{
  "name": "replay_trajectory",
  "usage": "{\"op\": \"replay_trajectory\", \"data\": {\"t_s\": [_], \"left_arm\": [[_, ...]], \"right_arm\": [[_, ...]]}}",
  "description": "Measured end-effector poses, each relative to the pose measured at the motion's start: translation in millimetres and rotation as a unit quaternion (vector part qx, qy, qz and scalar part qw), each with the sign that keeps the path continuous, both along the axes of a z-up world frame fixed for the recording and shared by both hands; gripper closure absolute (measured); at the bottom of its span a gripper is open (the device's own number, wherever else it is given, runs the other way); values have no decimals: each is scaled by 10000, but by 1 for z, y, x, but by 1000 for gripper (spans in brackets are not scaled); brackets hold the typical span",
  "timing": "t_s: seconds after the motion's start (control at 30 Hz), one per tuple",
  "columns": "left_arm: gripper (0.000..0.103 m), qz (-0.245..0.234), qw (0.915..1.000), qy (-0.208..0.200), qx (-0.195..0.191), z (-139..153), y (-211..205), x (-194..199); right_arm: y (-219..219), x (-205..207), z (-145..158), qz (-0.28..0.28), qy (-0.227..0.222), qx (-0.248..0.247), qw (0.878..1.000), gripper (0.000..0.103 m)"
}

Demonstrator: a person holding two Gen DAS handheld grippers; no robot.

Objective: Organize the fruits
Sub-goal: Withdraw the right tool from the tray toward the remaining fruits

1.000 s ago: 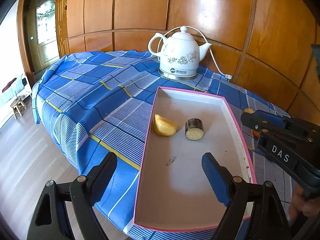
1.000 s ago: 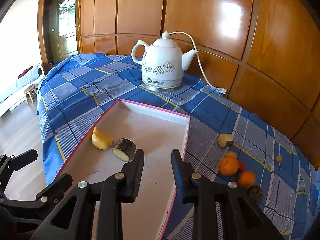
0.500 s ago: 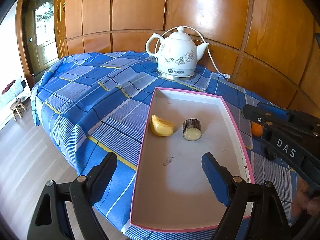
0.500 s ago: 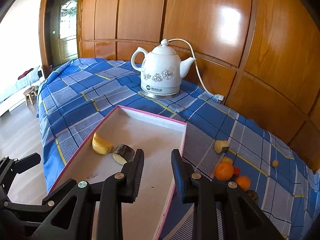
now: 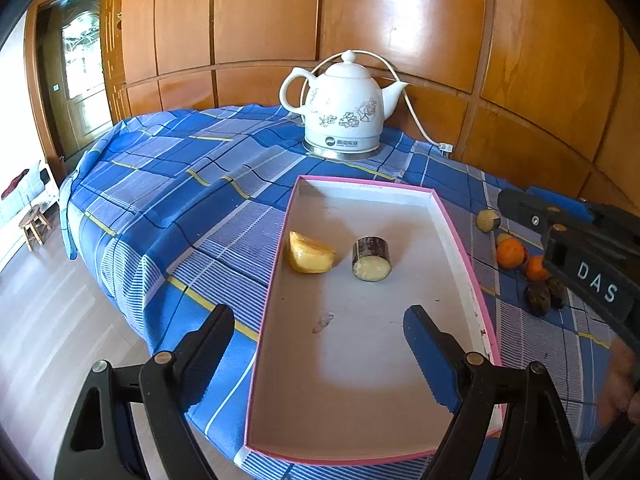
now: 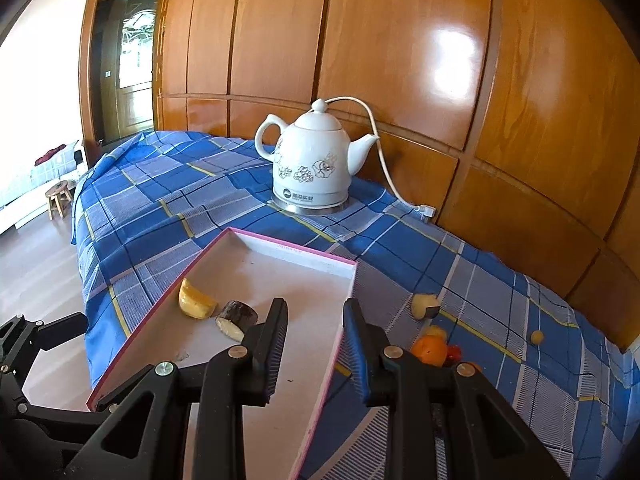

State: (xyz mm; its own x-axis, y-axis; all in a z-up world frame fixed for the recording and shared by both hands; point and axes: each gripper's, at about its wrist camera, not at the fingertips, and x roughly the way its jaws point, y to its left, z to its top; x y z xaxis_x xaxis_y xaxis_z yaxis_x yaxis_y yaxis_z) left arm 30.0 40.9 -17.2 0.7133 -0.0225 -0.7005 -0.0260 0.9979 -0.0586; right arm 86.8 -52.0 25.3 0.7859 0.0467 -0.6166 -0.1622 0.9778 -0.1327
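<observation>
A pink-rimmed shallow box (image 5: 460, 240) (image 6: 344, 304) lies on the blue plaid cloth. In it lie a yellow fruit wedge (image 5: 310, 258) (image 6: 194, 302) and a dark-skinned cut piece (image 5: 371, 260) (image 6: 236, 318). Right of the box lie two oranges (image 5: 510, 253) (image 6: 430, 350), a pale cut piece (image 5: 488, 220) (image 6: 425, 305) and dark fruit (image 5: 538, 300). My left gripper (image 5: 320, 336) is open and empty above the box's near end. My right gripper (image 6: 314, 328) is open and empty above the box's right rim; it also shows in the left wrist view (image 5: 560, 232).
A white kettle (image 5: 342, 116) (image 6: 310, 168) with a cord stands behind the box, against the wooden panel wall. A small yellow fruit (image 6: 536, 336) lies far right. The table edge drops to the floor on the left, where a stool (image 5: 34, 224) stands.
Both grippers have drawn back and risen a little, so the box and fruits sit lower and farther in view. The jaws have kept their openings. Nothing was grasped.
</observation>
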Motion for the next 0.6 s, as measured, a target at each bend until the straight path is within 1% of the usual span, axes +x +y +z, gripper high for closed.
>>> {"op": "replay_trajectory", "data": {"t_s": [0.33,0.6], "left_arm": [[16,-189,9997,7,140,2,-18,3],[16,-386,9990,-4,242,5,-36,7]], "right_arm": [[-26,-4,7,-174,-84,19,9998,74],[-60,-5,12,-393,-75,6,9992,72]]}}
